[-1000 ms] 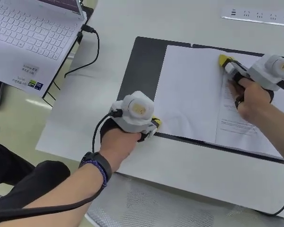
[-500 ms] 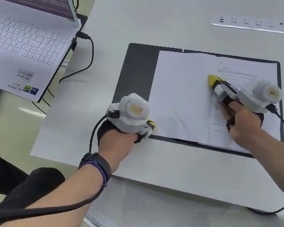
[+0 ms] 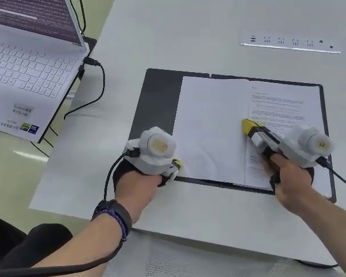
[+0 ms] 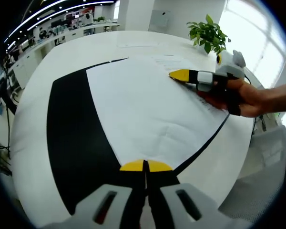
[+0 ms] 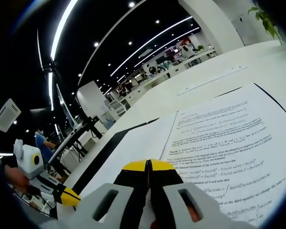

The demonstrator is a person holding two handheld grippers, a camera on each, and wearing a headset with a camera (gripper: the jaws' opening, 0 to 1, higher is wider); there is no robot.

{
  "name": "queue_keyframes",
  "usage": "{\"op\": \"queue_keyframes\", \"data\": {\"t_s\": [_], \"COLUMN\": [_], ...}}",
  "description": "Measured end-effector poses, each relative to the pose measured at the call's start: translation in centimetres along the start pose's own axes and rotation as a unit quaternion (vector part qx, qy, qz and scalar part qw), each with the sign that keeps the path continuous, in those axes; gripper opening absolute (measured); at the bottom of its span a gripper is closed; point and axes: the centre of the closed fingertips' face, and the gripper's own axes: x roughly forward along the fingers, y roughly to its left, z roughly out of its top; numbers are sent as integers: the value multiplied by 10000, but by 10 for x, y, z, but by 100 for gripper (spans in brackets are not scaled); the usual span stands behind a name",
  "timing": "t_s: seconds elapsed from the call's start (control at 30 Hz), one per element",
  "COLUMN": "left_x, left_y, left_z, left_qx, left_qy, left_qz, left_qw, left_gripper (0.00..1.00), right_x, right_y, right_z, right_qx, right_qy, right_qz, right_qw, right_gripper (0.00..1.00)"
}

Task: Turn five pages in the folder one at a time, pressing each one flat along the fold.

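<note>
An open white laptop (image 3: 29, 69) sits far left on the white table (image 3: 161, 29), a black cable (image 3: 99, 86) plugged into its side. A long white power strip (image 3: 291, 41) lies far right.

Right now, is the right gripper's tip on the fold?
Yes, the right gripper, jaws shut, rests where the blank page meets the printed page.

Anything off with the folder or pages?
Only a minor thing: the blank left page shows a faint ripple near its lower edge, just ahead of the left tongs. The folder lies open and flat. The right tongs rest shut by the fold.
</note>
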Motion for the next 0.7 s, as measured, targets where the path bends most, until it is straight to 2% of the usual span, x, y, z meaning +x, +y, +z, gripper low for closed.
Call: {"op": "queue_keyframes", "data": {"t_s": [0.27, 0.5, 0.53, 0.7], "left_x": [-1, -1, -1, -1], "left_y": [-1, 0, 0, -1], "left_z": [0, 0, 0, 0], "left_qx": [55, 67, 33, 82], "left_qy": [-17, -62, -80, -93], "left_qz": [6, 13, 9, 9], "left_qw": [10000, 10000, 10000, 9999], "left_gripper": [0, 0, 0, 0], "right_x": [-20, -32, -31, -41], "right_y": [11, 18, 13, 17], "right_z": [-16, -26, -27, -37], "right_qx": [-7, 42, 64, 65], "right_qy": [235, 275, 285, 361], "right_qz": [250, 242, 247, 248], "right_qw": [9994, 9993, 9993, 9990], "right_gripper": [0, 0, 0, 0]}}
